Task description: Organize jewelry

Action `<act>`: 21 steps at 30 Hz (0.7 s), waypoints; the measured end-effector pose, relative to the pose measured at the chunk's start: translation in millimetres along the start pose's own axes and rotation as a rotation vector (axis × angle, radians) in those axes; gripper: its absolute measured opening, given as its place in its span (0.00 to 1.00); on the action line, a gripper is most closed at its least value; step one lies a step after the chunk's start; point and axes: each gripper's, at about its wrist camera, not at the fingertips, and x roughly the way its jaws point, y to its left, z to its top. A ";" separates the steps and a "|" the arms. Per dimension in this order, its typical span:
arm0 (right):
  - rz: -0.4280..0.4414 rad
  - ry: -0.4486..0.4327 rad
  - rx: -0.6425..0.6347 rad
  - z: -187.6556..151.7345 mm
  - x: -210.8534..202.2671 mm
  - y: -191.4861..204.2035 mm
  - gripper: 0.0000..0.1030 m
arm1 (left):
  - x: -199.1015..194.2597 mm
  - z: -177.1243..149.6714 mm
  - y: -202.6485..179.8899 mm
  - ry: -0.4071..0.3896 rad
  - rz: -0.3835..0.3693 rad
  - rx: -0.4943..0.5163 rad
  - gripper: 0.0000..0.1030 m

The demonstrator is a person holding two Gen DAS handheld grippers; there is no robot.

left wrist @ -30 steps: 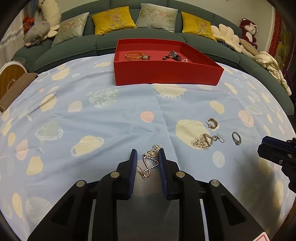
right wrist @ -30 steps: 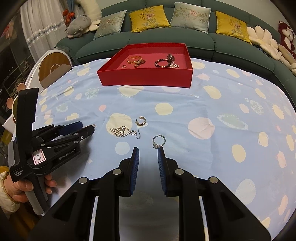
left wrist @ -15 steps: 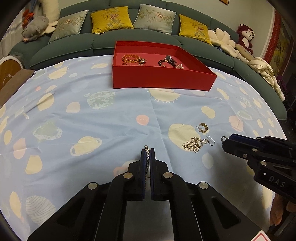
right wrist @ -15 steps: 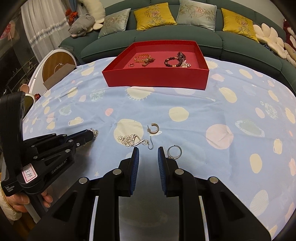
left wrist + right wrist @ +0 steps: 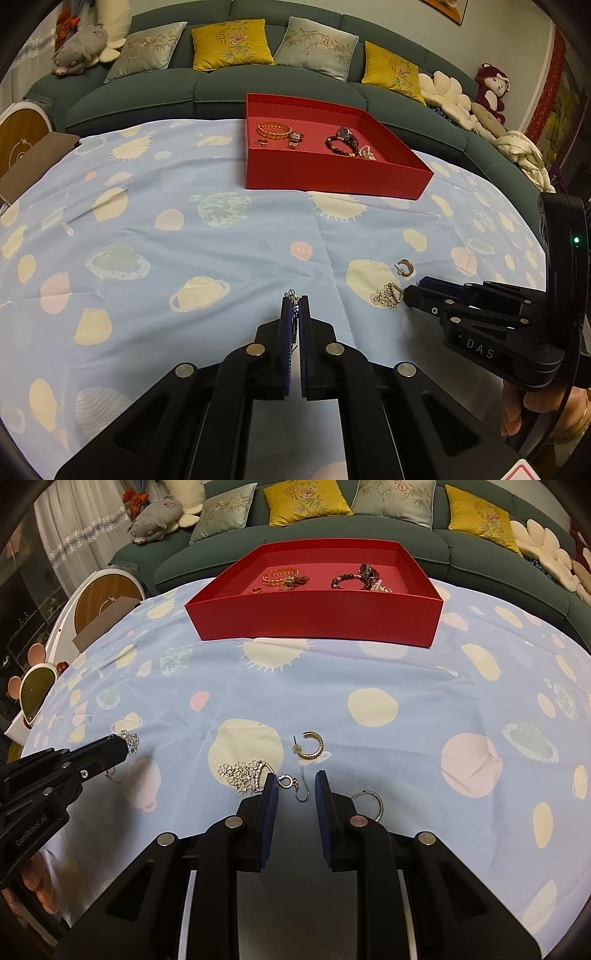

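Left gripper point(image 5: 294, 300) clamped on flower earring point(image 5: 132, 741), lifted off worktop point(image 5: 221, 236). Right gripper point(image 5: 295, 781) parted (nothing pinched), straddling hook of matching earring point(image 5: 255, 775); ring point(image 5: 367, 805) beside, possibly touching finger. Red box point(image 5: 314, 613) beyond.

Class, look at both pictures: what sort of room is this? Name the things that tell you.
Most likely a home living room: a curved dark green sofa with yellow embroidered cushions, a grey plush toy, and a table under a pale blue planet-print cloth.
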 end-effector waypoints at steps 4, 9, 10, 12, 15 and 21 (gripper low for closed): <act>-0.008 -0.005 -0.016 0.2 0.0 3.4 0.15 | -1.1 -0.3 1.7 -0.001 0.003 -0.002 0.02; -0.001 -0.012 -0.030 -1.3 -4.4 6.1 0.02 | -1.1 -0.3 1.9 -0.001 0.002 -0.003 0.02; 0.002 -0.017 -0.032 -1.2 -6.4 6.5 0.02 | -1.1 -0.3 1.9 -0.001 0.000 -0.003 0.02; 0.011 -0.027 -0.031 -0.9 -12.2 6.7 0.00 | -2.2 -0.6 2.0 -0.001 -0.002 -0.002 0.02; 0.023 -0.055 -0.039 0.4 -24.4 7.9 0.00 | -2.4 -0.5 0.1 -0.002 -0.006 0.002 0.02; 0.046 -0.100 -0.031 3.8 -45.2 5.0 0.00 | -0.1 -0.7 -7.8 0.003 -0.005 0.016 0.02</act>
